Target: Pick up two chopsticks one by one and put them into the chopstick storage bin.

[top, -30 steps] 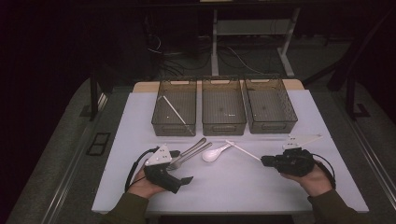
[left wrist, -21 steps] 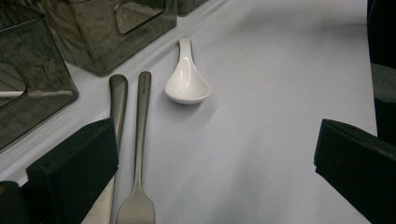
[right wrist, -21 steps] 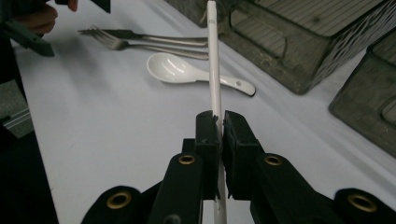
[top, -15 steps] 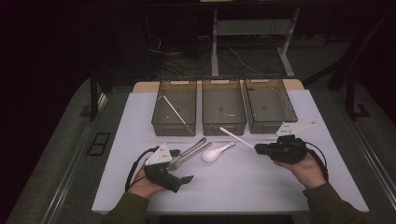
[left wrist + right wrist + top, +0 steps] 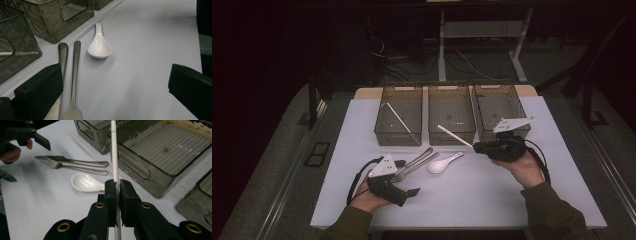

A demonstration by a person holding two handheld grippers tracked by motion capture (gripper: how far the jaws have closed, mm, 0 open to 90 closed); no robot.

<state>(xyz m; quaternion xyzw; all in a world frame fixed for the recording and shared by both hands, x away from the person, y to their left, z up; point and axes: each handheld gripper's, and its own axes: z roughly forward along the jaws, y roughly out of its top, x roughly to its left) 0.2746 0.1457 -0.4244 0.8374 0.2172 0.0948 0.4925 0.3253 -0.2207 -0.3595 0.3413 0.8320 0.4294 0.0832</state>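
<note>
My right gripper [image 5: 477, 147] [image 5: 117, 187] is shut on a white chopstick [image 5: 454, 136] [image 5: 114, 157], held above the table with its tip over the front of the middle bin [image 5: 451, 131] [image 5: 160, 152]. My left gripper [image 5: 412, 191] rests open on the table at the near left, its jaws wide apart in the left gripper view. A metal fork [image 5: 74, 82] [image 5: 72, 166] and knife [image 5: 62, 55] [image 5: 77, 161] lie side by side between the jaws' left pad and a white ceramic spoon [image 5: 443, 164] [image 5: 99, 45] [image 5: 86, 183]. Another white chopstick [image 5: 399, 120] leans inside the left bin [image 5: 384, 131].
Three dark transparent bins stand in a row at the back of the white table [image 5: 472, 195]; the right bin [image 5: 490, 100] sits just behind my right gripper. The table's edges drop off to a dark floor on all sides.
My right gripper has moved left and up with the white chopstick, from the table toward the front of the middle bin. The left gripper has stayed in place.
</note>
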